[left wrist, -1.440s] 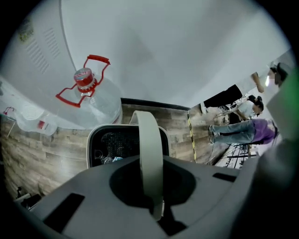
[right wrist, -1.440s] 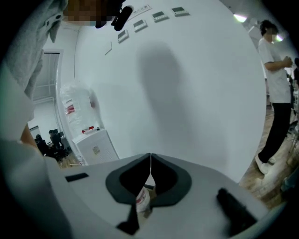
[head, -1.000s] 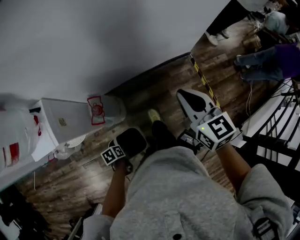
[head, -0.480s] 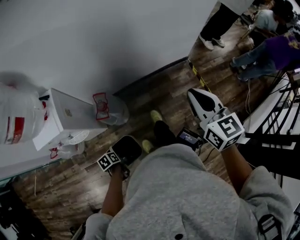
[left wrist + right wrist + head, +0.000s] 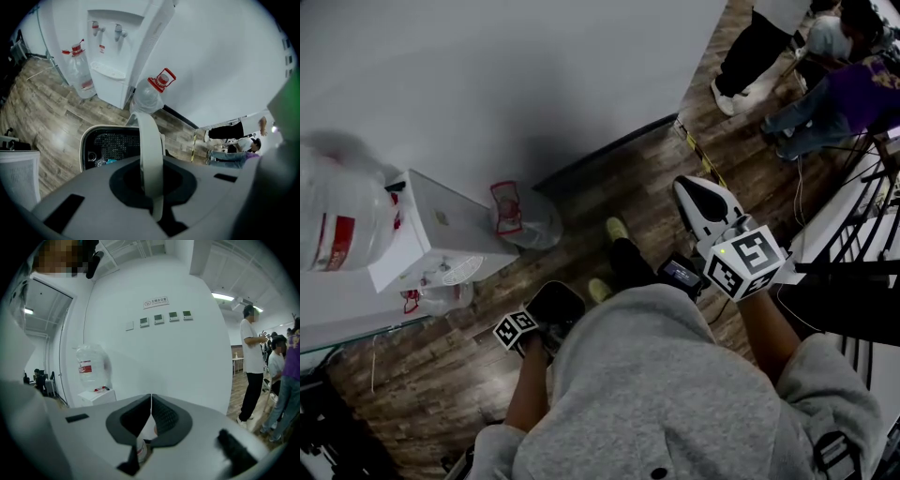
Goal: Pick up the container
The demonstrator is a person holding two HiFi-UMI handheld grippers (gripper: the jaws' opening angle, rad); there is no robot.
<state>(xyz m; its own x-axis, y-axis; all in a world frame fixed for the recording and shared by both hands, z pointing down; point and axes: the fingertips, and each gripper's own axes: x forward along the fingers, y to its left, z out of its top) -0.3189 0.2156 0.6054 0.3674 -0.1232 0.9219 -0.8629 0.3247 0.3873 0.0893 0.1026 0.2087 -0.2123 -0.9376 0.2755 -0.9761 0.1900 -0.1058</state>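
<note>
Down on the floor (image 5: 637, 178), jug (image 5: 528, 220) just beside dispenser (image 5: 441, 234), at its 3 o'clock. Left hand-held gripper (image 5: 555, 302) at jug's 5 o'clock, jaws together, empty; right hand-held gripper (image 5: 694, 192) at 3 o'clock, likewise closed, empty.

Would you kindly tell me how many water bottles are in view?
3. The first bottle sits atop the water dispenser; the second bottle is on the floor beside it, by the wall; the third bottle is at its other side. Others may be hidden.
</note>
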